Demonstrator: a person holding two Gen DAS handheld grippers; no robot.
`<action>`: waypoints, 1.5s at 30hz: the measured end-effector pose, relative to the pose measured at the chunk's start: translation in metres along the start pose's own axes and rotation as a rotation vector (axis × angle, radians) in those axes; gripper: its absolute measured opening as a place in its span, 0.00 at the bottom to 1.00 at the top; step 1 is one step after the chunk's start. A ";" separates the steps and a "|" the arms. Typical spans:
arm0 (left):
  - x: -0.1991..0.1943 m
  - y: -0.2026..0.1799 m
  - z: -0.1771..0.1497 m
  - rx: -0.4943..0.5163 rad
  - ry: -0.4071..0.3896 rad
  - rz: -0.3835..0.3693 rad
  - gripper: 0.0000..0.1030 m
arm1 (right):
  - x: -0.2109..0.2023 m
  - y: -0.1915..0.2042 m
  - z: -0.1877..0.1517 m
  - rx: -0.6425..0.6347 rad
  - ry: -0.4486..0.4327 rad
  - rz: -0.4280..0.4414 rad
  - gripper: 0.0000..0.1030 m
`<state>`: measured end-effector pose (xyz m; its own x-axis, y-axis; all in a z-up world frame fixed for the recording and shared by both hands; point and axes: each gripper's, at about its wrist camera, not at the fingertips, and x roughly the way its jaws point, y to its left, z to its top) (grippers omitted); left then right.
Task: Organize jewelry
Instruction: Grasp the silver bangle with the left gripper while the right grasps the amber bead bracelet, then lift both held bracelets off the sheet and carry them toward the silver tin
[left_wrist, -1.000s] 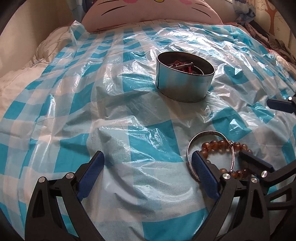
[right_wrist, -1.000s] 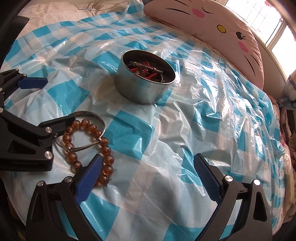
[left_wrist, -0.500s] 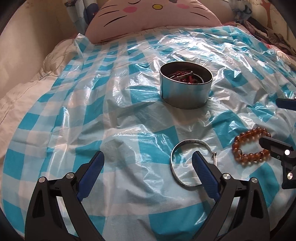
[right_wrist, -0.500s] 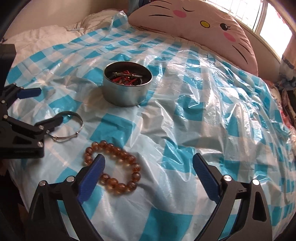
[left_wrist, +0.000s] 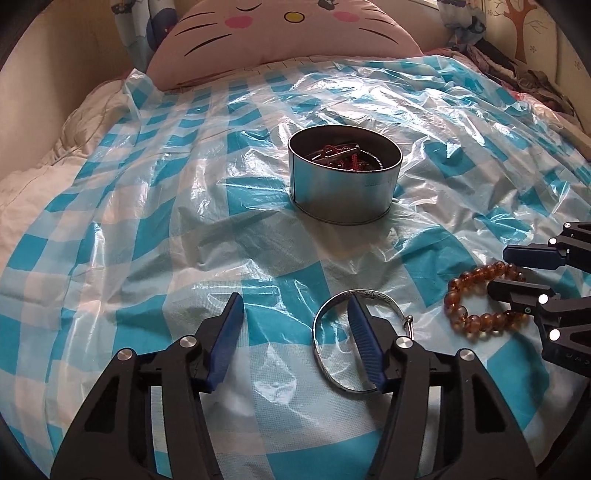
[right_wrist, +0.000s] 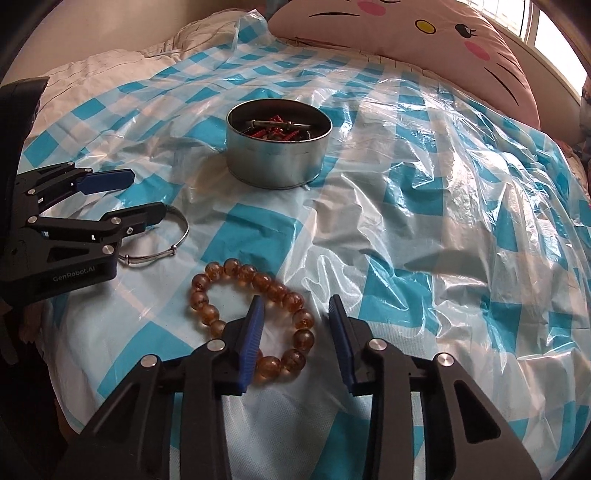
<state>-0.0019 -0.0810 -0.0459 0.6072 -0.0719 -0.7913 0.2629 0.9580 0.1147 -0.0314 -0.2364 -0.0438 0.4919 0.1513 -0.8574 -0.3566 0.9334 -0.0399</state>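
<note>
on the bed's checked plastic sheet (left_wrist: 155, 206), the left gripper (left_wrist: 295, 321) has its fingers partly open astride the silver bangle's (left_wrist: 325, 354) rim. the right gripper (right_wrist: 295, 317) is half-open around the amber bead bracelet (right_wrist: 236, 273), gripping nothing.

1. We see a plastic sheet (left_wrist: 258, 236) checked in turquoise and white.
2. Our bead bracelet (right_wrist: 236, 291) is amber; the bangle (left_wrist: 332, 314) silver.
3. The tin (left_wrist: 343, 192) is grey metal, with red pieces inside.
4. The cat-face pillow (left_wrist: 284, 37) is pink with black whiskers.

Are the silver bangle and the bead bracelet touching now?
Apart. The right wrist view shows bare sheet between the silver bangle and the bead bracelet.
</note>
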 end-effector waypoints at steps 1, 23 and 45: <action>0.002 -0.001 -0.001 0.008 0.008 -0.001 0.38 | -0.001 0.001 -0.001 -0.006 -0.002 -0.003 0.25; 0.004 -0.016 -0.010 0.067 0.014 -0.033 0.07 | 0.001 -0.005 -0.008 0.074 -0.020 0.070 0.15; 0.005 -0.001 -0.008 -0.036 0.031 -0.123 0.05 | 0.002 -0.007 -0.010 0.120 -0.021 0.100 0.24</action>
<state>-0.0052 -0.0805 -0.0549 0.5480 -0.1818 -0.8165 0.3067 0.9518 -0.0060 -0.0356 -0.2455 -0.0502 0.4757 0.2514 -0.8429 -0.3082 0.9452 0.1079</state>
